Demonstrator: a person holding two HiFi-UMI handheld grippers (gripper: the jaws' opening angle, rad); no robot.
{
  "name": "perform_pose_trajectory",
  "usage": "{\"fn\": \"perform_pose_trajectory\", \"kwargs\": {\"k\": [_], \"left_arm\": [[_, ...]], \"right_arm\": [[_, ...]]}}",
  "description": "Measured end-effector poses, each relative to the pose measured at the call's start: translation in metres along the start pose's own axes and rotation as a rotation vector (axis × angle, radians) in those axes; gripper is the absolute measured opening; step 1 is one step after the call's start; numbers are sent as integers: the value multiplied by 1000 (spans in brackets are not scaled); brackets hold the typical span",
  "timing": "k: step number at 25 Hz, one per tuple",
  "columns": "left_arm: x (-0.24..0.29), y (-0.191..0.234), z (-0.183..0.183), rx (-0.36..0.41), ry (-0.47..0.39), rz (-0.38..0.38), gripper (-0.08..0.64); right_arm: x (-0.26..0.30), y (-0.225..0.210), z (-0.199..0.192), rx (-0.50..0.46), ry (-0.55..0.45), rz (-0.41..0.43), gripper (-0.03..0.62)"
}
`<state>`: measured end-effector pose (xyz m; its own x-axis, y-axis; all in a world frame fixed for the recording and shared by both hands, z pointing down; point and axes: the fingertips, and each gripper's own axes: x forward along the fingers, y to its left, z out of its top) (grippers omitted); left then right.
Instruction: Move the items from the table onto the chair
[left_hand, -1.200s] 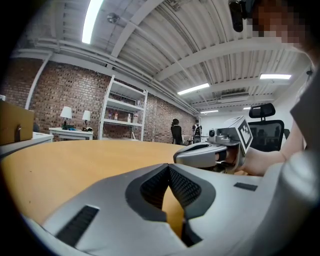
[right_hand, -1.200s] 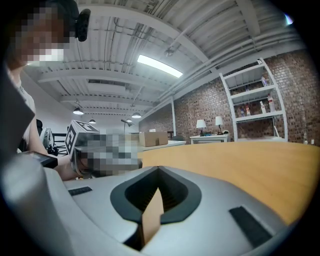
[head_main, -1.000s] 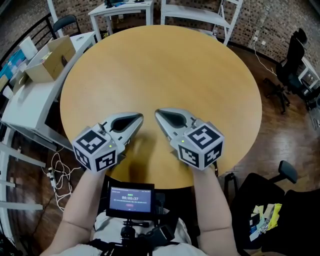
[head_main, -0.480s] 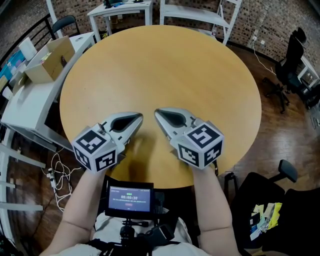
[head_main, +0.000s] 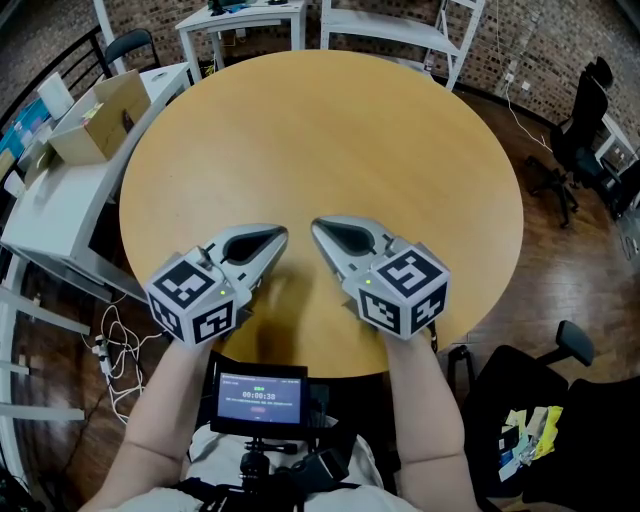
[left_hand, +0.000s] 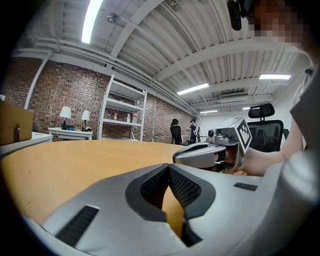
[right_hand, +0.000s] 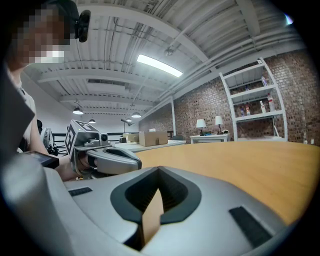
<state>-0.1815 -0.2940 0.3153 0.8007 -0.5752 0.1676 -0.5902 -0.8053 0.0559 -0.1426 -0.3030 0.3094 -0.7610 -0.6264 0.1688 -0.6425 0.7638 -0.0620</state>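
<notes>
The grey left gripper (head_main: 281, 234) and grey right gripper (head_main: 315, 227) lie nearly level at the near edge of the round light-wood table (head_main: 330, 130), tips converging. Both pairs of jaws are together, empty.

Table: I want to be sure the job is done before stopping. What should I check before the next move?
1. Table holds no items: ok, only the two grippers rest on it in the head view.
2. Left gripper empty: ok, jaws together, nothing between them.
3. Right gripper empty: ok, jaws together, nothing between them.
4. Items on the chair: ok, yellow and white packets lie on the seat.
5. Every item is on the chair: cannot tell, the frame edge cuts off part of the chair.
</notes>
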Motion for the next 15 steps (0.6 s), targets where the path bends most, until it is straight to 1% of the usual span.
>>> {"fn": "perform_pose_trajectory", "kwargs": {"k": [15], "left_arm": [[1, 0, 3, 7, -1, 0, 8]], "right_arm": [[0, -1, 2, -1, -4, -3, 0]]}}
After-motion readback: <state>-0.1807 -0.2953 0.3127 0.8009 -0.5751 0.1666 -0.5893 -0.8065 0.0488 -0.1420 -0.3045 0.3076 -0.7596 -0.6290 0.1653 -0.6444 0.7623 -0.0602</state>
